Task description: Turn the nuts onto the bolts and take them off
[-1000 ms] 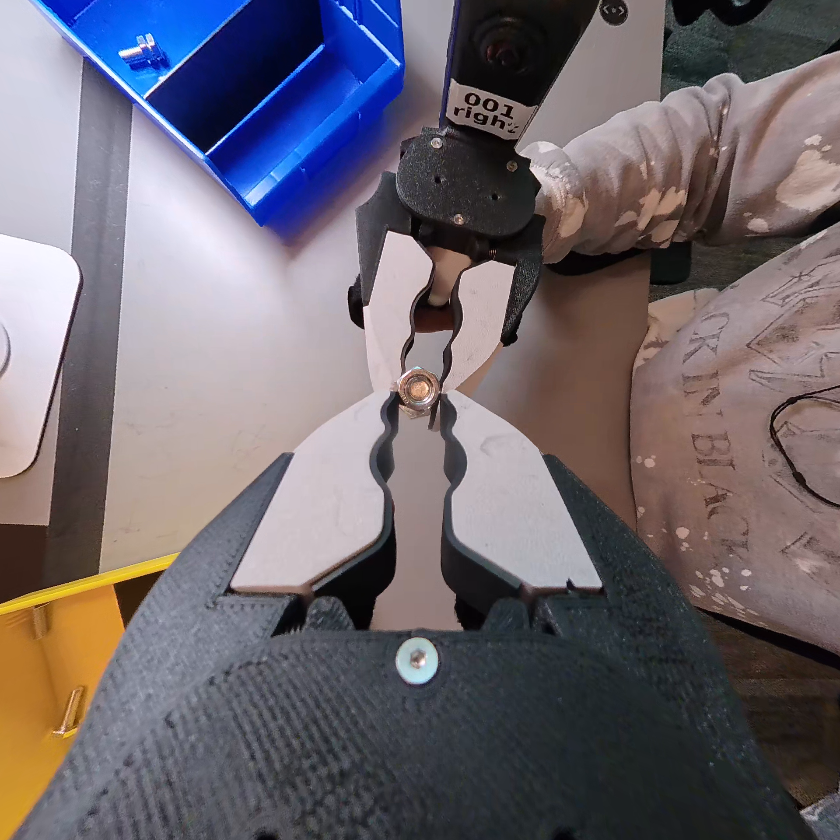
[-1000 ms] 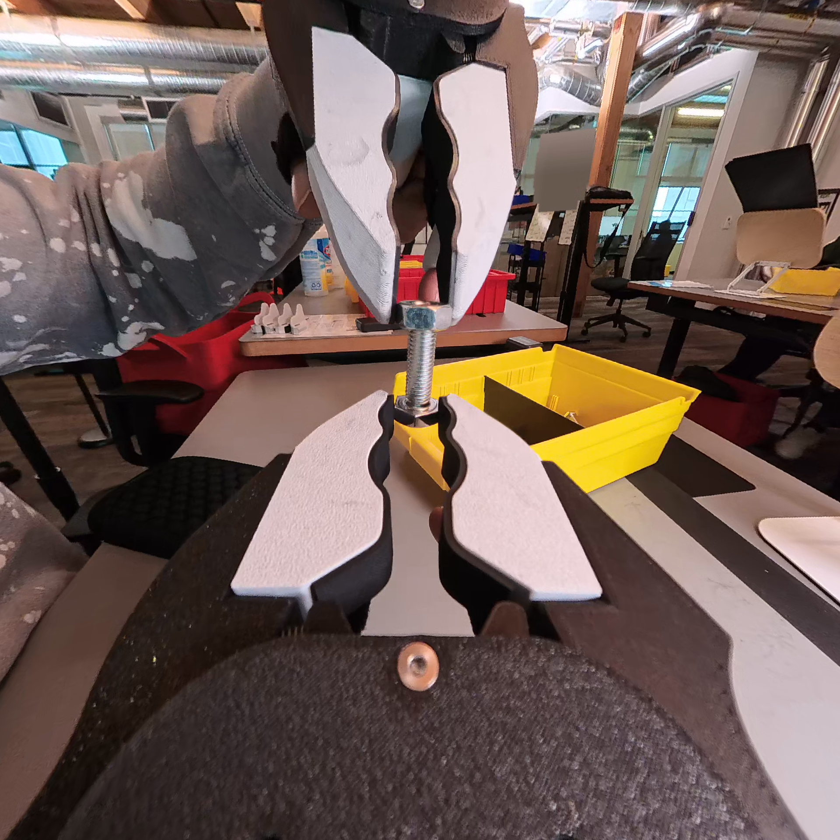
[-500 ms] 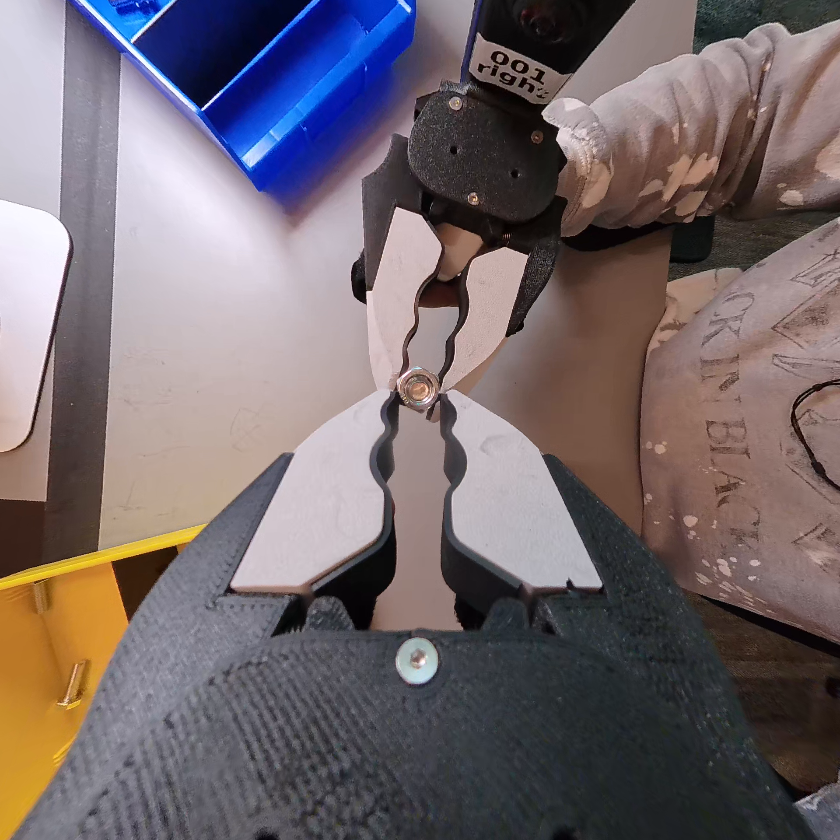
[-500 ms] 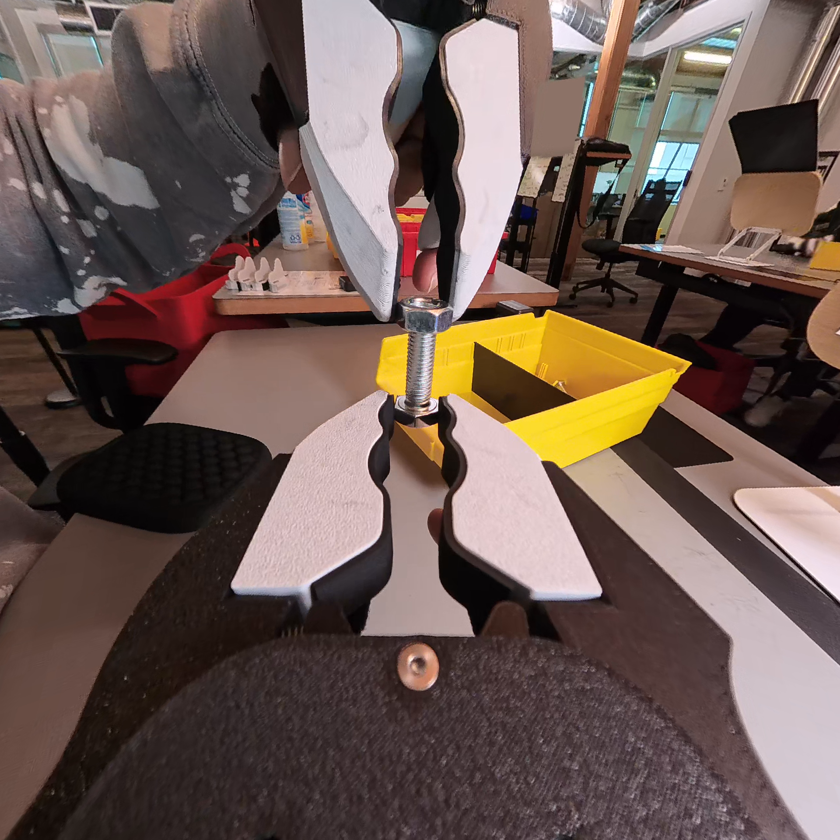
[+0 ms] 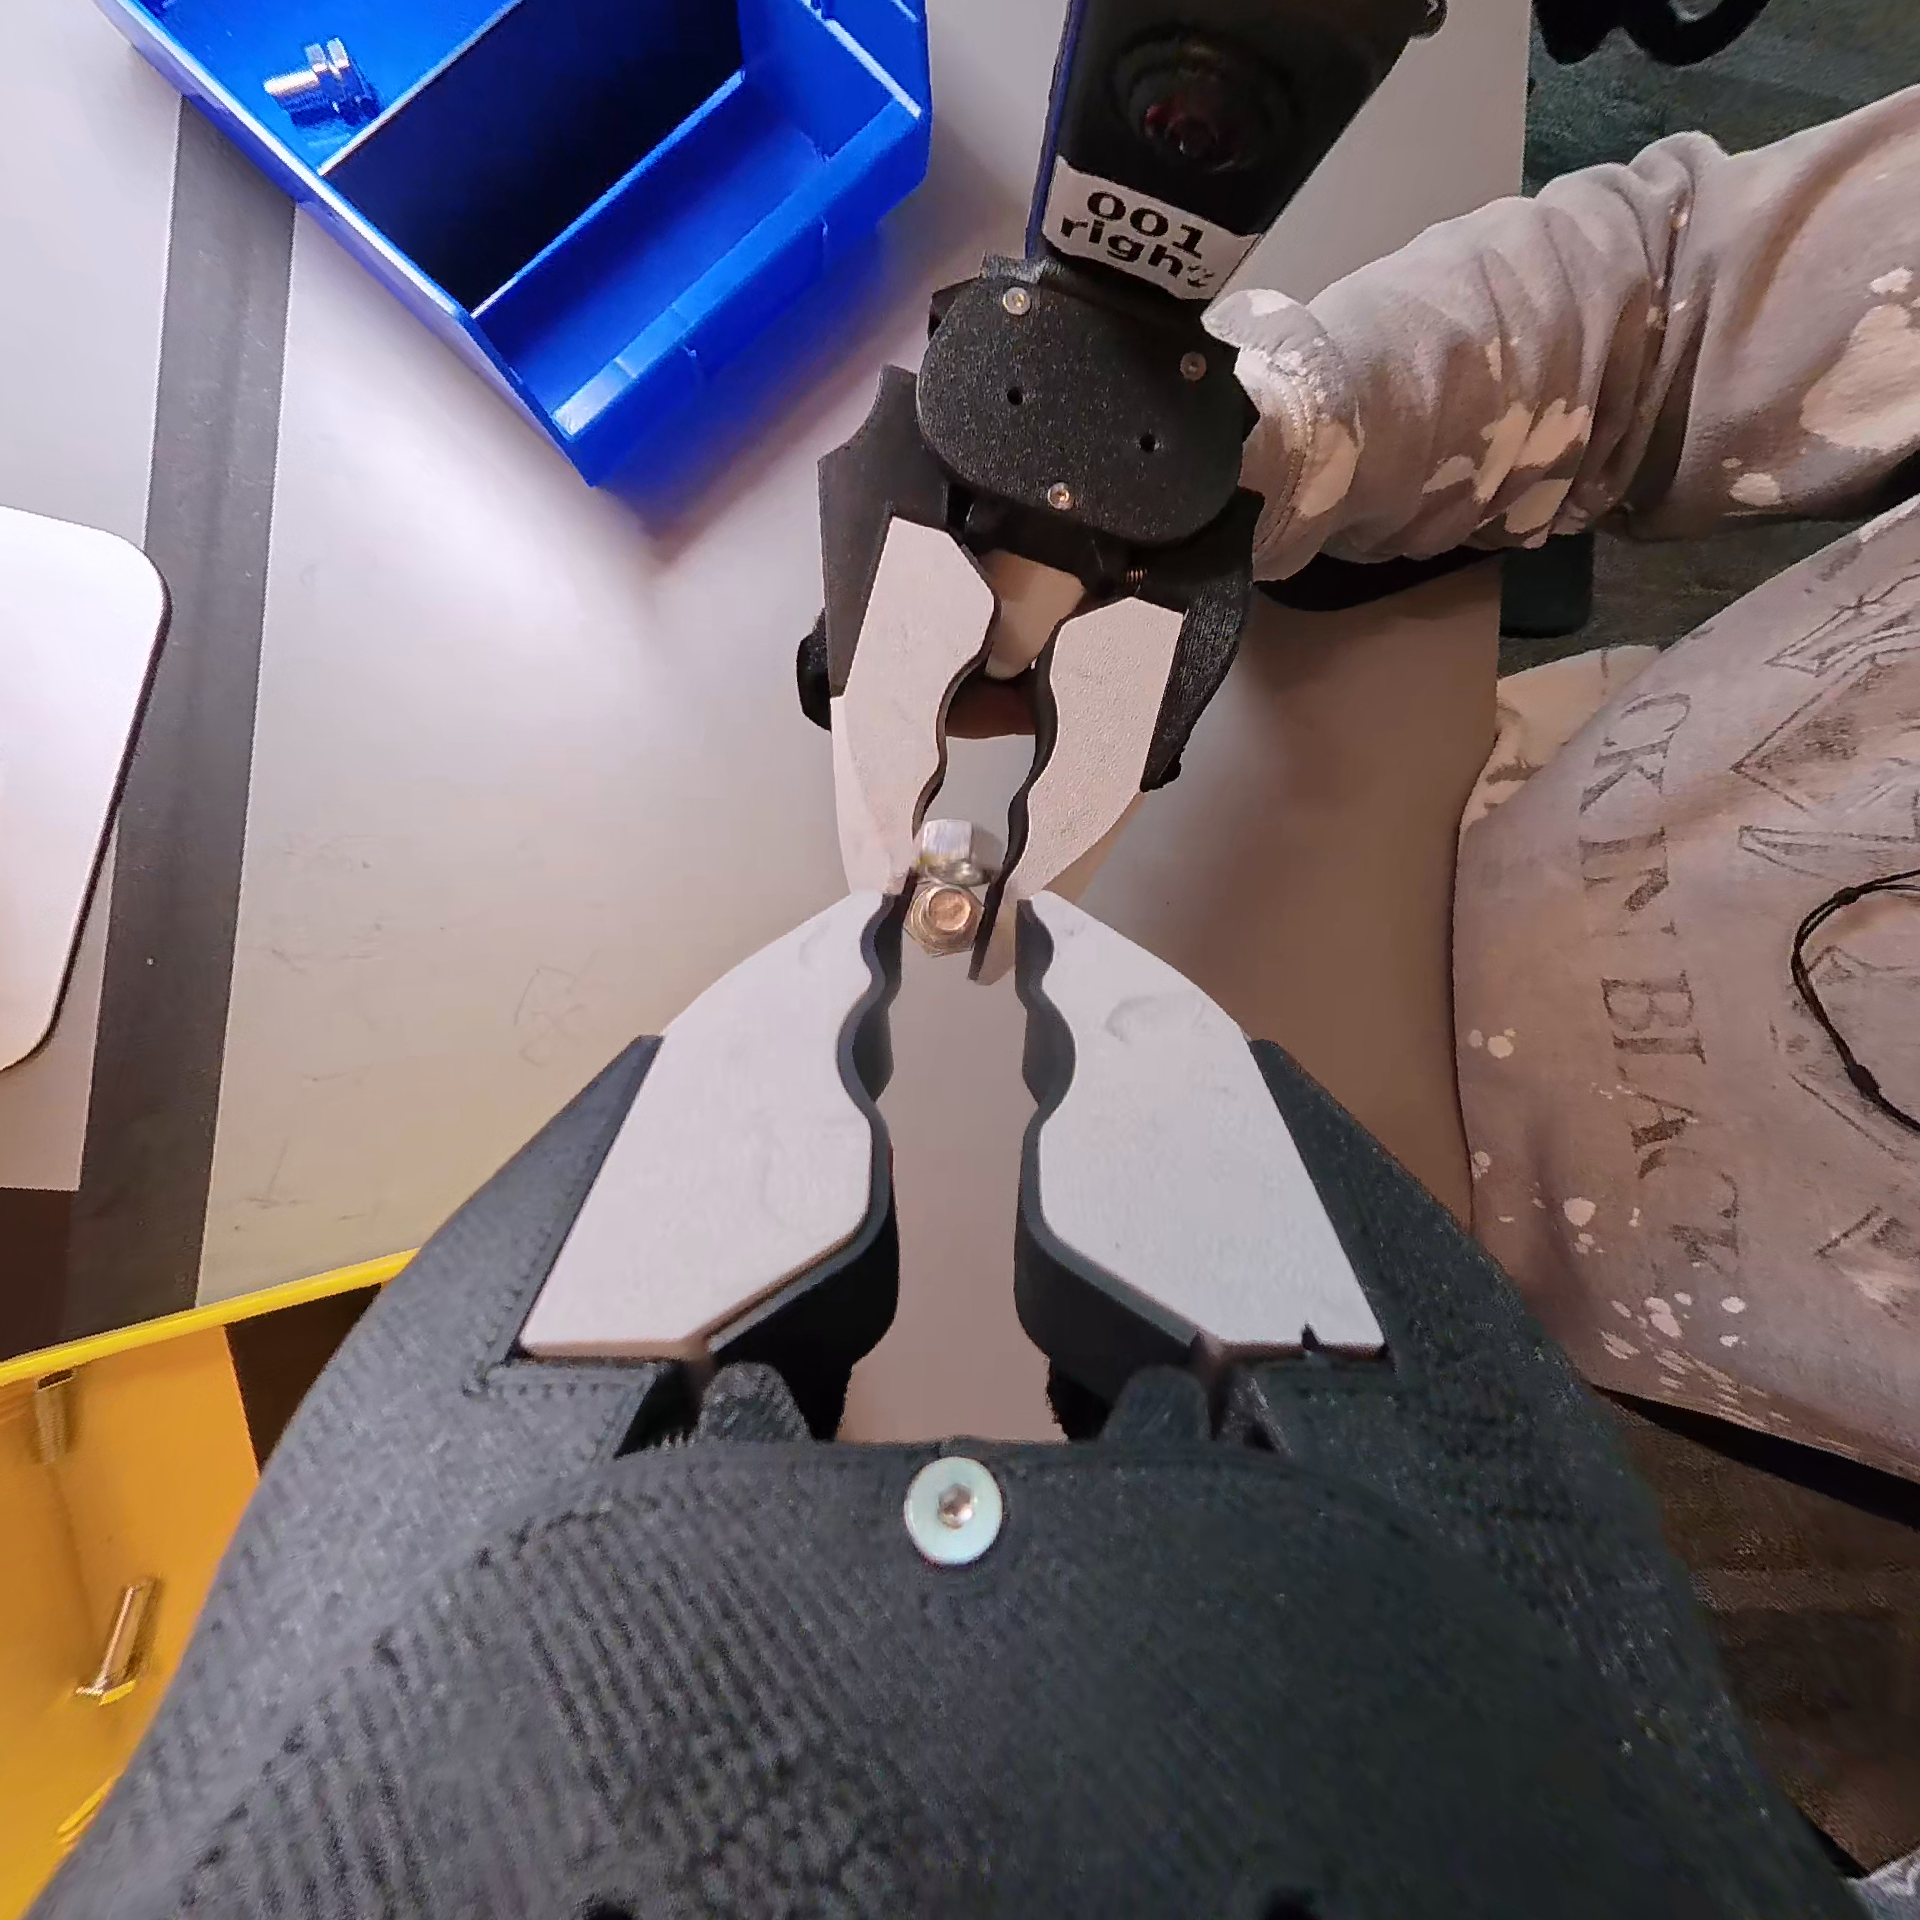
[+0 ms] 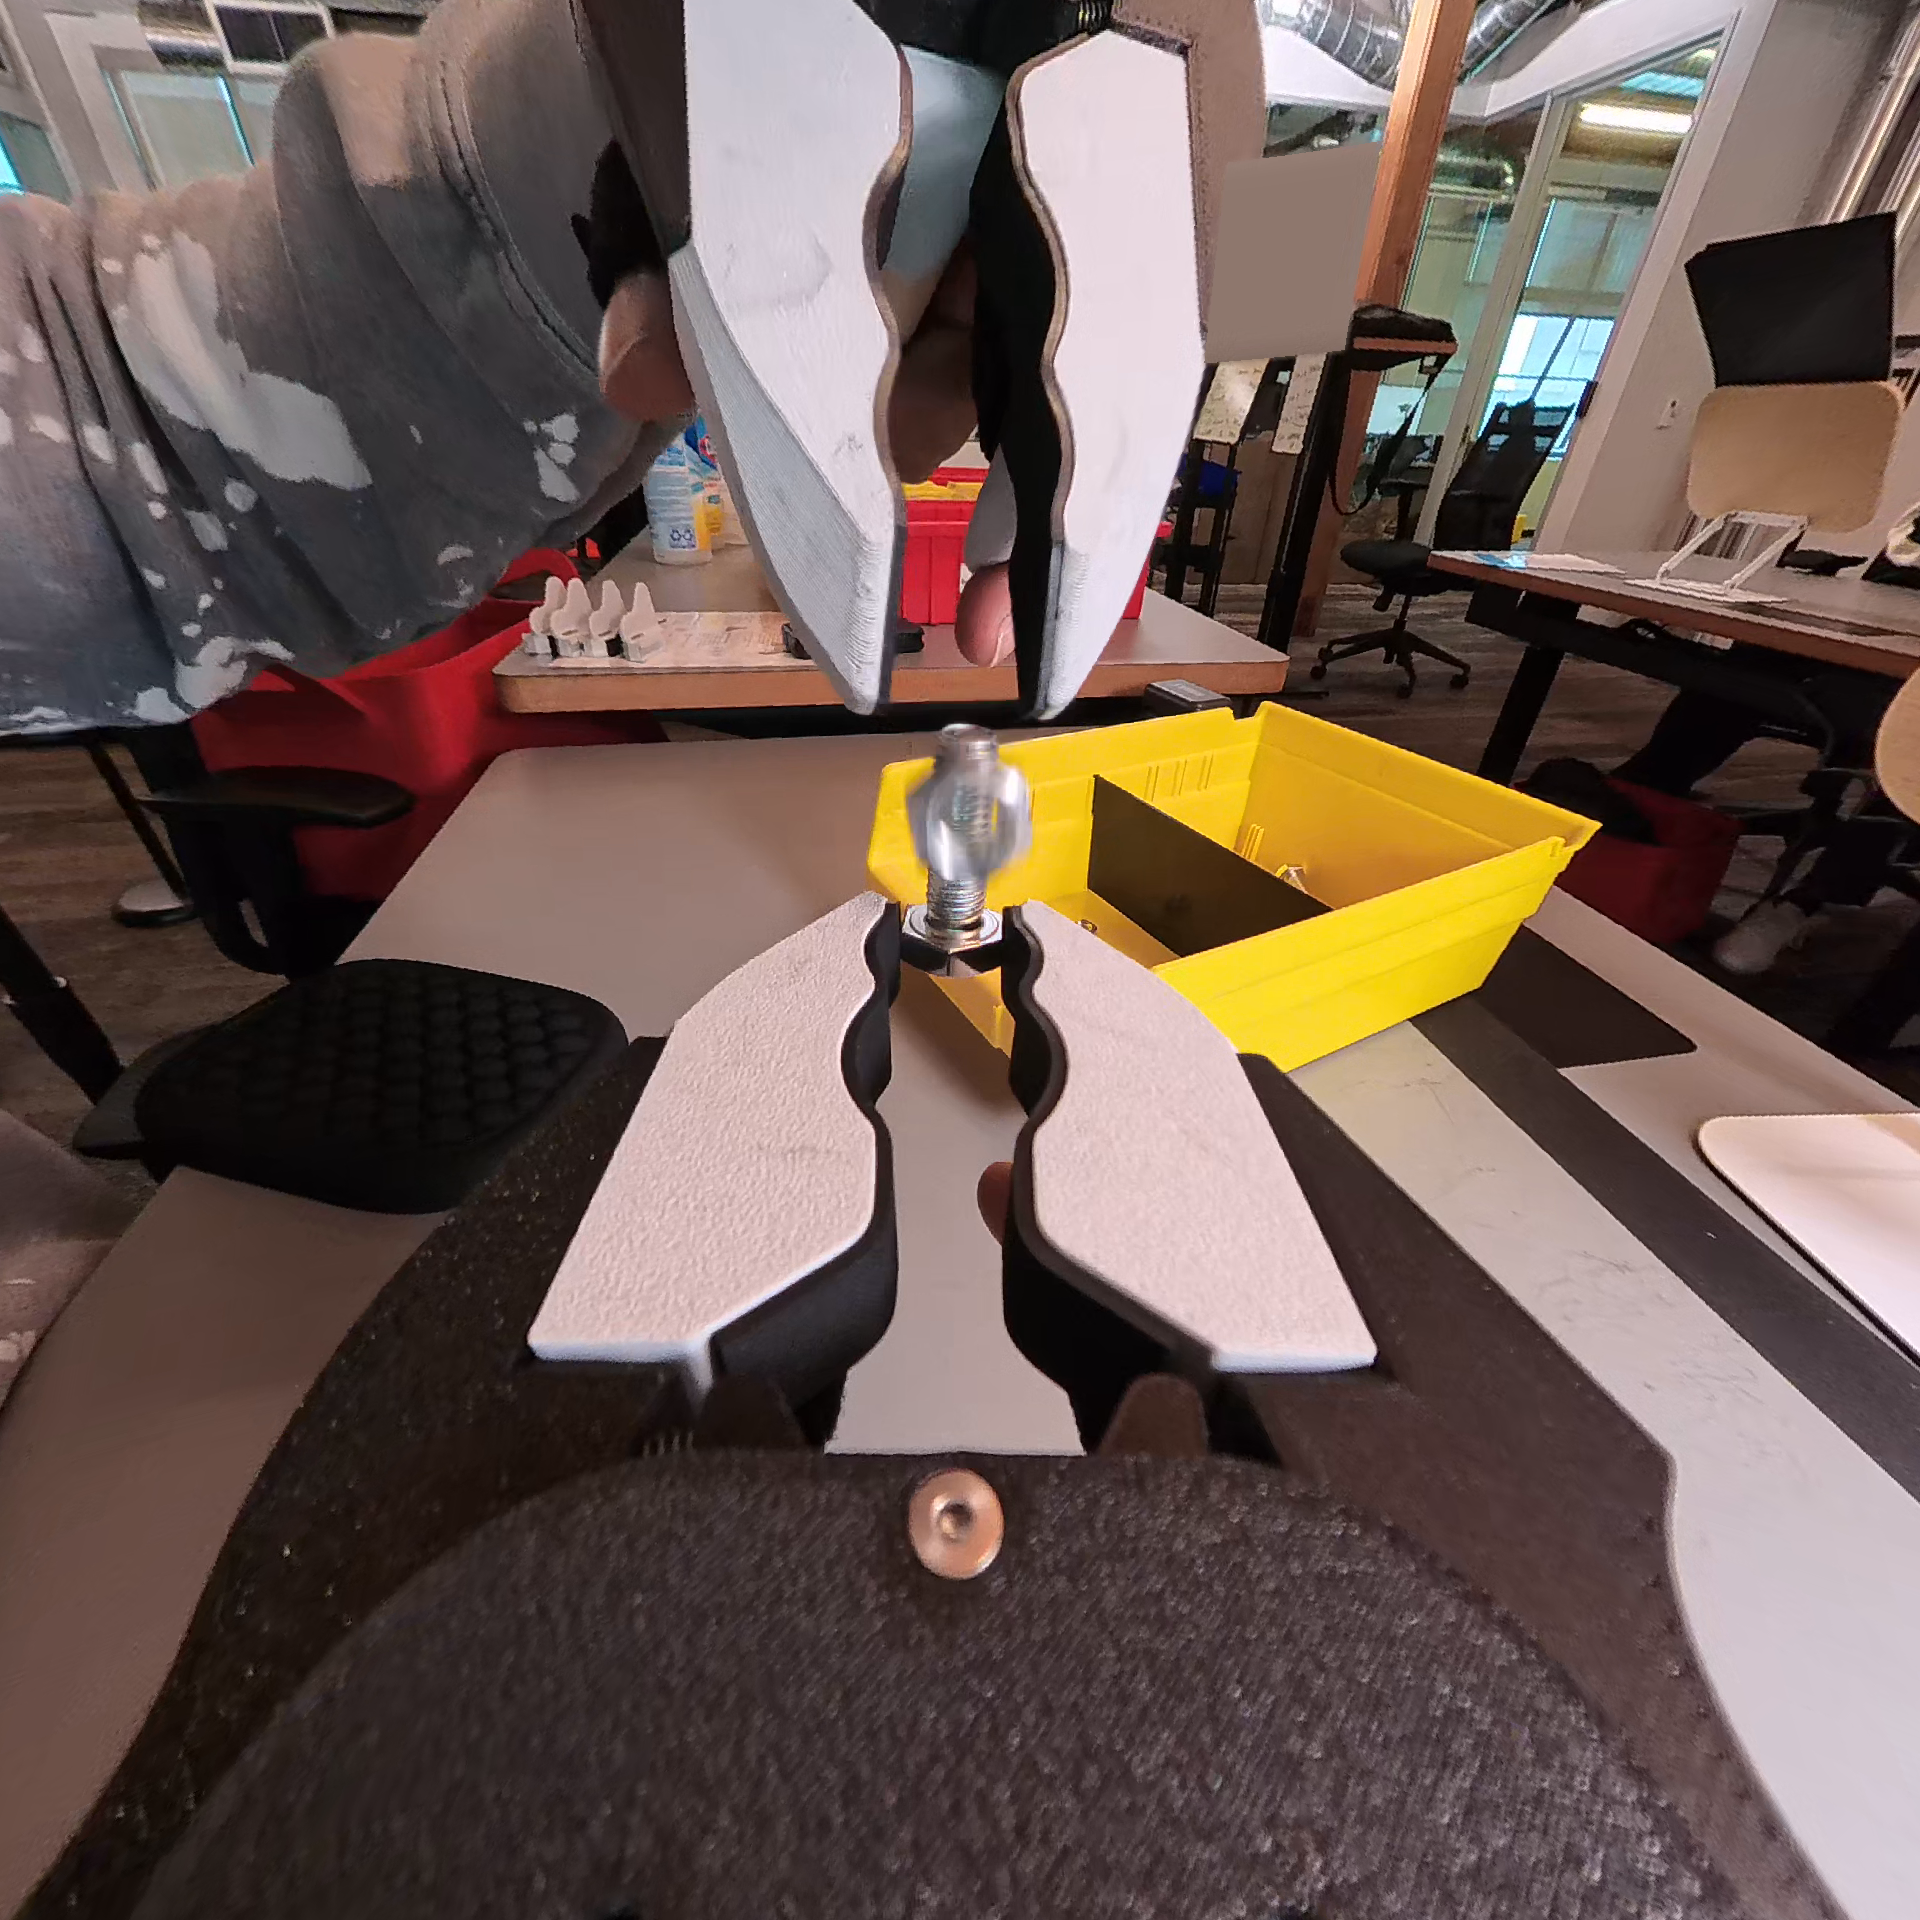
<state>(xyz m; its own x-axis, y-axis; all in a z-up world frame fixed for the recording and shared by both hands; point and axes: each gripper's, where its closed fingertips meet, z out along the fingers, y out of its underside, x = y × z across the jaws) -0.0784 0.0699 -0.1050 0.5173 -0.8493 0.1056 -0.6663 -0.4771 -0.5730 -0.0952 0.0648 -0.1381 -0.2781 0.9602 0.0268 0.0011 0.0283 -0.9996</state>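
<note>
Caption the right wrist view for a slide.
Right gripper grips a nut with a blurred bolt above, beneath the open left gripper.

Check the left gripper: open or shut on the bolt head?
Open. In the right wrist view the left gripper hangs above the blurred bolt, fingertips apart and clear of it; the right gripper grips the nut.
</note>
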